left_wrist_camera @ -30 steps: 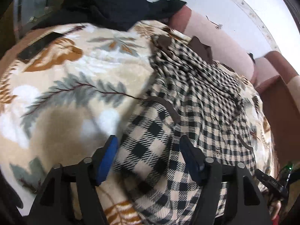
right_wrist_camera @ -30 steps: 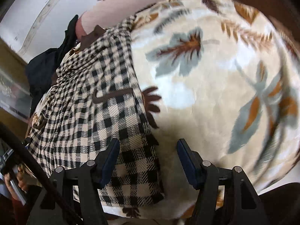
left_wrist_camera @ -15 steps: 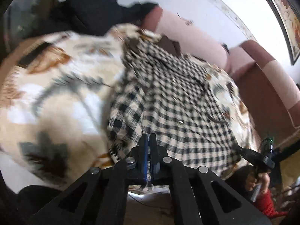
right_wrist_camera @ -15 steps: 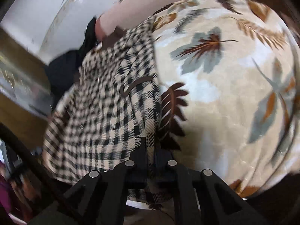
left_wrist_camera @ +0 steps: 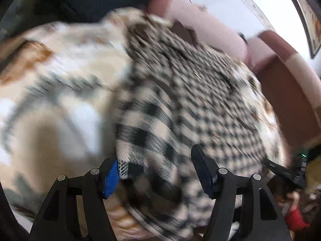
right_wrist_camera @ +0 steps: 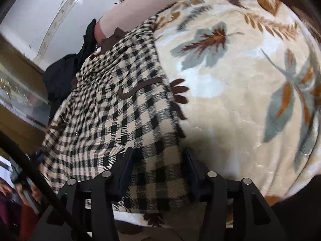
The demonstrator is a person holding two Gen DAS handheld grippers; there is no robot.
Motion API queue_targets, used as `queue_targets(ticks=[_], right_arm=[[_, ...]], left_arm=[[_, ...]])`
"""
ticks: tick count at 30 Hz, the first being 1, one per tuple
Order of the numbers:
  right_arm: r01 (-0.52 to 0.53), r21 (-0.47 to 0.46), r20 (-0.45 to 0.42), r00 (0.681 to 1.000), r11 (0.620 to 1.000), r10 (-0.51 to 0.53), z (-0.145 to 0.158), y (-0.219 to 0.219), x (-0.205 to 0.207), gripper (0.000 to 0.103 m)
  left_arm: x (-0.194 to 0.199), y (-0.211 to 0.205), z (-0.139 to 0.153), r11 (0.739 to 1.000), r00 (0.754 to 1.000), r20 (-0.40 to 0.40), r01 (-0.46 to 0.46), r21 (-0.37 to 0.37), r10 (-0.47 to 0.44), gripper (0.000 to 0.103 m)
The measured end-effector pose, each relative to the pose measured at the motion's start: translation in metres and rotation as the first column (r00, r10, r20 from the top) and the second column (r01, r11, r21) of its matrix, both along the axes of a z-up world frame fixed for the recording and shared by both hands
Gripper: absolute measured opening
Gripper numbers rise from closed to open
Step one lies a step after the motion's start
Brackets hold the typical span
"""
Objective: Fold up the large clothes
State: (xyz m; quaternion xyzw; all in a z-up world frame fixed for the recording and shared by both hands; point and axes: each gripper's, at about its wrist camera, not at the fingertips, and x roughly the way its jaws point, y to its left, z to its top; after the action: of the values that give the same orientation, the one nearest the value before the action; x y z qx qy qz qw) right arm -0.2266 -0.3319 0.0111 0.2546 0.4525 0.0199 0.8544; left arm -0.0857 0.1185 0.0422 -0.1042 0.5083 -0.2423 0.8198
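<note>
Your left gripper (left_wrist_camera: 158,172) has its jaws spread wide apart, the view badly blurred. Your right gripper (right_wrist_camera: 158,172) also has its jaws parted, narrower than the left's, both pointing forward and slightly down.

Left-wrist view motion-blurred; checked garment (left_wrist_camera: 180,104) smeared.
</note>
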Motion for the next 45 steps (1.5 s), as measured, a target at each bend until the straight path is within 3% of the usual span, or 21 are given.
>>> queue_targets(ticks=[1,2,3,5,6,8,11,13,16,17,19,20,27,30,33,36,38,40,41,43,45], right_arm=[[-0.027,-0.017,-0.001,1.000,0.999,0.027,0.002,0.006,0.001,0.043],[-0.058,-0.009,-0.004,0.998,0.998,0.058,0.002,0.011,0.001,0.025],[-0.074,0.023,-0.018,0.997,0.997,0.074,0.002,0.012,0.002,0.010],[-0.066,0.128,-0.005,0.998,0.990,0.067,0.005,0.002,-0.001,0.010],[-0.061,0.239,0.019,0.998,0.969,0.058,0.009,-0.009,-0.004,0.009],[-0.044,0.347,0.057,0.998,0.937,0.026,0.017,-0.026,-0.009,0.009],[-0.007,0.354,0.063,0.998,0.935,-0.016,0.024,-0.046,-0.014,0.009],[0.041,0.245,0.024,0.999,0.969,-0.048,0.023,-0.052,-0.017,0.014],[0.052,0.135,-0.015,0.999,0.990,-0.051,0.018,-0.053,-0.024,0.019],[0.052,0.121,-0.015,0.999,0.991,-0.050,0.016,-0.053,-0.027,0.024],[0.060,0.114,-0.002,0.998,0.992,-0.060,0.018,-0.052,-0.029,0.049],[0.059,0.109,0.005,0.998,0.992,-0.060,0.018,-0.051,-0.030,0.050],[-0.002,0.003,-0.004,1.000,1.000,0.002,0.012,-0.031,-0.016,0.053],[-0.036,-0.022,-0.038,0.999,0.999,0.035,-0.001,-0.019,-0.009,0.054],[-0.051,-0.082,-0.013,0.999,0.995,0.050,-0.002,-0.006,-0.011,0.065],[-0.079,-0.148,-0.010,0.997,0.986,0.079,-0.001,0.004,-0.013,0.065],[-0.092,-0.170,-0.008,0.996,0.981,0.092,-0.001,0.008,-0.013,0.062],[-0.104,-0.167,-0.012,0.995,0.980,0.103,-0.001,0.010,-0.011,0.036],[-0.111,-0.164,-0.019,0.994,0.980,0.109,-0.001,0.010,-0.011,0.030],[-0.131,-0.127,-0.029,0.991,0.983,0.128,0.001,0.010,-0.007,0.014],[-0.137,-0.066,-0.032,0.990,0.988,0.135,0.008,0.005,-0.007,0.012]], left_arm=[[-0.008,-0.013,-0.001,0.998,0.998,-0.015,0.068,0.016,-0.067,0.042],[-0.016,-0.021,0.000,0.994,0.996,-0.014,0.094,0.055,-0.093,0.018],[-0.025,-0.026,0.004,0.992,0.995,-0.013,0.098,0.084,-0.097,0.018],[-0.043,-0.023,0.023,0.995,0.995,0.017,0.095,0.035,-0.096,0.017],[-0.051,-0.018,0.034,0.996,0.995,0.034,0.093,-0.012,-0.093,0.017],[-0.066,-0.003,0.061,0.993,0.995,0.072,0.070,-0.097,-0.064,0.017],[-0.085,0.019,0.090,0.990,0.992,0.125,0.018,-0.140,-0.001,0.013],[-0.096,0.034,0.096,0.994,0.983,0.156,-0.085,-0.072,0.095,0.013],[-0.098,0.053,0.088,0.981,0.969,0.172,-0.188,0.039,0.179,0.036],[-0.095,0.056,0.084,0.978,0.968,0.162,-0.202,0.043,0.192,0.041],[-0.091,0.060,0.074,0.974,0.968,0.135,-0.219,0.053,0.210,0.043],[-0.088,0.060,0.069,0.975,0.970,0.125,-0.216,0.057,0.208,0.045],[-0.054,0.008,0.034,0.995,0.988,0.128,-0.089,0.050,0.083,0.060],[-0.043,-0.022,0.014,0.995,0.991,0.134,-0.032,0.095,0.019,0.062],[-0.043,-0.045,-0.006,0.992,0.996,0.078,0.038,0.116,-0.047,0.064],[-0.054,-0.058,-0.021,0.987,0.993,0.024,0.112,0.116,-0.116,0.064],[-0.063,-0.064,-0.024,0.979,0.990,0.047,0.120,0.165,-0.129,0.064],[-0.065,-0.068,-0.024,0.966,0.992,0.049,0.099,0.238,-0.114,0.038],[-0.064,-0.066,-0.024,0.962,0.994,0.044,0.082,0.262,-0.096,0.020],[-0.064,-0.054,-0.019,0.973,0.998,0.021,0.052,0.224,-0.058,0.016],[-0.066,-0.036,-0.009,0.987,1.000,0.003,0.017,0.158,-0.018,0.015]])
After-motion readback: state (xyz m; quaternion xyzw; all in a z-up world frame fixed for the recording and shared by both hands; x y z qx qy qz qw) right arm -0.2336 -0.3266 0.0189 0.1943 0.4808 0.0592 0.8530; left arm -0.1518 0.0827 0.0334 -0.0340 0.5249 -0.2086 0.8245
